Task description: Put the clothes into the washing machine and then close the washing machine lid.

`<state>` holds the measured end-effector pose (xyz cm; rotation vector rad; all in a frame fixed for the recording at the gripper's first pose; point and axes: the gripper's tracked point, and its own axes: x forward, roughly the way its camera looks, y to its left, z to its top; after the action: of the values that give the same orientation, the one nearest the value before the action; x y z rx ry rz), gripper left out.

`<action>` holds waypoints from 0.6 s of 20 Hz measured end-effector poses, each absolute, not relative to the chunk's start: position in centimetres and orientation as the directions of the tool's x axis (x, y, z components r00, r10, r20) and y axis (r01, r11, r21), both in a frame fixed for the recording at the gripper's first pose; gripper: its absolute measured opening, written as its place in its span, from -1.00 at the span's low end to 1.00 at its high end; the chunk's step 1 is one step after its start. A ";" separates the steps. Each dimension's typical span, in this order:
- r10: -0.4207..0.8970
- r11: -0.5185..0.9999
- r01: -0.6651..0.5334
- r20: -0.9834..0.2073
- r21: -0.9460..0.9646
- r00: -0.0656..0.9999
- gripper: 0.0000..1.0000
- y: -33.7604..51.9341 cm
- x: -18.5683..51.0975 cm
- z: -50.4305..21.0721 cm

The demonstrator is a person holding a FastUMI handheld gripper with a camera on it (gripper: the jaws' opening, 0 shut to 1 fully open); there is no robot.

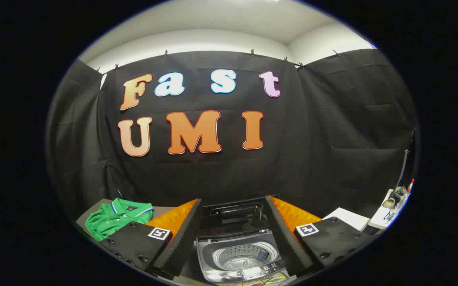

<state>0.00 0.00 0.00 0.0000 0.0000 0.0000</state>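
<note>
I hold the gripper (233, 238) with its fingers wide apart and nothing between them; the washing machine (239, 254) sits between and just ahead of them, its lid (235, 216) raised and the drum bare; the green shirt (113, 218) lies off to the left on a table (161, 208); I judge loading not yet begun; next I must swing left and pinch the shirt.

1. My hand-held gripper (233, 238) points forward and a little downward, held level.
2. Its two fingers (181, 238) are spread wide, a broad gap between them.
3. Nothing is gripped; neither finger presses on anything.
4. Each finger's mount carries a square marker tag (159, 233).
</note>
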 end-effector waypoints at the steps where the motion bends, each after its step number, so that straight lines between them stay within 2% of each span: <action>1: 0.002 1.000 -0.002 -0.003 0.001 1.000 0.98 0.1 0.0 -0.2; 12: -0.001 1.000 0.001 -0.013 -0.016 1.000 0.98 1.3 -0.3 -0.5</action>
<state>-0.28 1.33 -0.48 -0.0160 0.0126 -0.0007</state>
